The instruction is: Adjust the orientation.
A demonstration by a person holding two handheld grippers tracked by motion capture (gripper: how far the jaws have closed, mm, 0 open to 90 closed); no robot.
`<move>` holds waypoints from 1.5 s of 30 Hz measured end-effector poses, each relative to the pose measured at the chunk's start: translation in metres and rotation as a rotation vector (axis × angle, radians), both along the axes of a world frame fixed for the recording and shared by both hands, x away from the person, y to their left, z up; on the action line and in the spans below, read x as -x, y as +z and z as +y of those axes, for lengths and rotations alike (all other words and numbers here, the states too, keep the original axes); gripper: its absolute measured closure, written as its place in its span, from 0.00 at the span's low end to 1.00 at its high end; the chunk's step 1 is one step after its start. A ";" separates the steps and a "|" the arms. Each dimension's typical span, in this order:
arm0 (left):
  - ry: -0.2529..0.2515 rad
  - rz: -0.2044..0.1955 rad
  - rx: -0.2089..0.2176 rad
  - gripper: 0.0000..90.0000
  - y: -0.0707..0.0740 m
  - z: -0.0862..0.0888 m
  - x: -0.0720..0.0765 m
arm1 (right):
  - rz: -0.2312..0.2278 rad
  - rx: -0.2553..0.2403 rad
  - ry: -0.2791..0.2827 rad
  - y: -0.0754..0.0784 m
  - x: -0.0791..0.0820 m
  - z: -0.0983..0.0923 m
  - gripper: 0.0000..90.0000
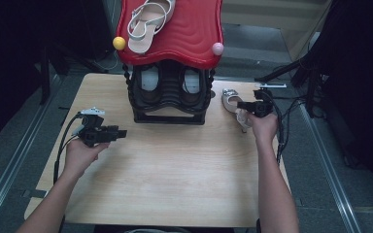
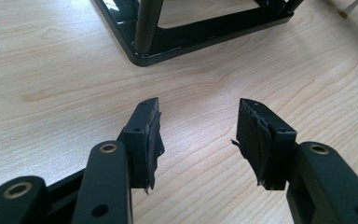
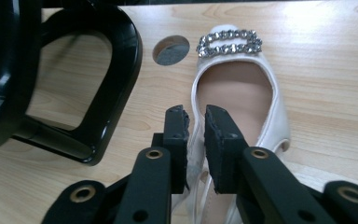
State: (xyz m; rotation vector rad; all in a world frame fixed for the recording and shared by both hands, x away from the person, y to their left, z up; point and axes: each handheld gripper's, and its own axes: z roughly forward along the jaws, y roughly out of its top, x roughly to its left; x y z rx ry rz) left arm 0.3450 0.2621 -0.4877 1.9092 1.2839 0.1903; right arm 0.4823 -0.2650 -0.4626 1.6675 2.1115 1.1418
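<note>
A: What has the right gripper [image 3: 196, 122] got?

B: Its jaws are pinched nearly closed over the side rim of the white shoe [image 3: 242, 93] lying on the surface [image 1: 175, 165]. One jaw is inside the opening, the other outside the wall, and the jewelled buckle [image 3: 229, 42] sits ahead of the jaw tips at the toe.

A: Is that hold good enough to lift?

B: I'd judge it thin. It catches a soft edge well off the shoe's middle, so the shoe may swing toe-down. Lift slowly, keep the wrist level, and steer clear of the black rack [image 3: 93, 93], which stands just beside the outer jaw.

A: And the left gripper [image 2: 198, 135]?

B: Jaws spread wide with nothing between them, hovering over bare wood, the rack's base frame ahead of them. It could steady the rack if the shoe is meant for a shelf.

A: Which shelf?

B: Probably the red top tier [image 1: 194, 34], where a strappy sandal [image 1: 148, 22] already rests.
</note>
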 end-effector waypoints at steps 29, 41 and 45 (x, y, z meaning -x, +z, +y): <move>0.006 -0.008 -0.007 0.56 -0.001 0.003 0.000 | 0.068 0.063 -0.032 -0.025 -0.018 0.016 0.97; 0.005 -0.004 -0.002 0.56 -0.001 0.003 0.000 | 0.034 0.050 -0.046 -0.006 -0.011 0.010 0.98; 0.002 0.000 0.000 0.56 -0.001 0.004 0.000 | 0.036 0.034 -0.045 -0.001 -0.009 0.009 0.99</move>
